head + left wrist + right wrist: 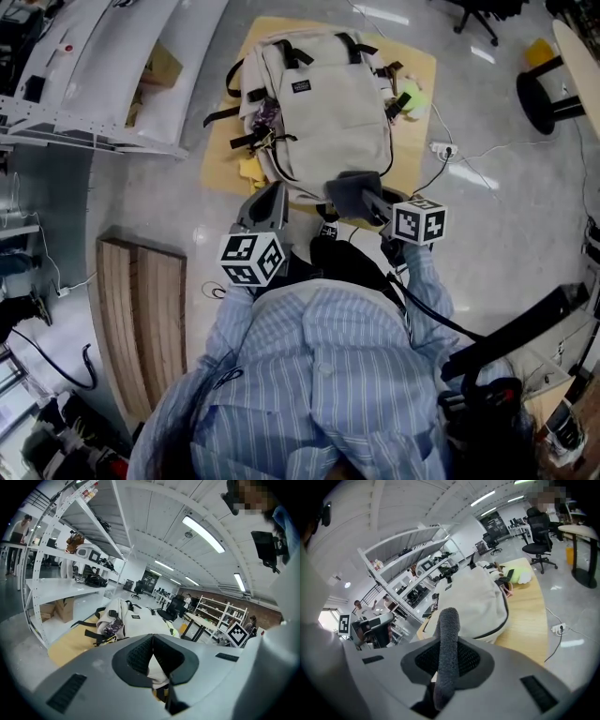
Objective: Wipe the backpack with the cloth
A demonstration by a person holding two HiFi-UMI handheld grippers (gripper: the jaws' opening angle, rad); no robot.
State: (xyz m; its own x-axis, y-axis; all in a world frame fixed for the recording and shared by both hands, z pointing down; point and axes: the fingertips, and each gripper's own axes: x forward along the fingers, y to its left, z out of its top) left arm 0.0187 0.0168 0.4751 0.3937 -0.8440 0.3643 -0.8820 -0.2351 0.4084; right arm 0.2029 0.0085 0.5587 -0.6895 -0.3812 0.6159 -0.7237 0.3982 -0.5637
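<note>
A beige backpack (pixel 328 103) lies flat on a low wooden board (pixel 419 70), straps toward the far side. In the left gripper view the backpack (pixel 136 623) lies just ahead, and in the right gripper view the backpack (pixel 480 602) fills the middle. My right gripper (pixel 364 197) hovers at the pack's near edge, shut on a folded grey cloth (pixel 352 187). The cloth (pixel 449 620) sticks up between the right gripper (pixel 446 645) jaws. My left gripper (pixel 274 192) is at the pack's near left corner. The left gripper (pixel 152 641) has its jaws pressed together with nothing in them.
A yellow-green soft toy (pixel 412 97) lies beside the pack's right side. A power strip (pixel 441 148) and cables run over the floor at the right. White shelving (pixel 94 75) stands at the left, a slatted wooden bench (pixel 141 319) near left, a black stool (pixel 544 94) far right.
</note>
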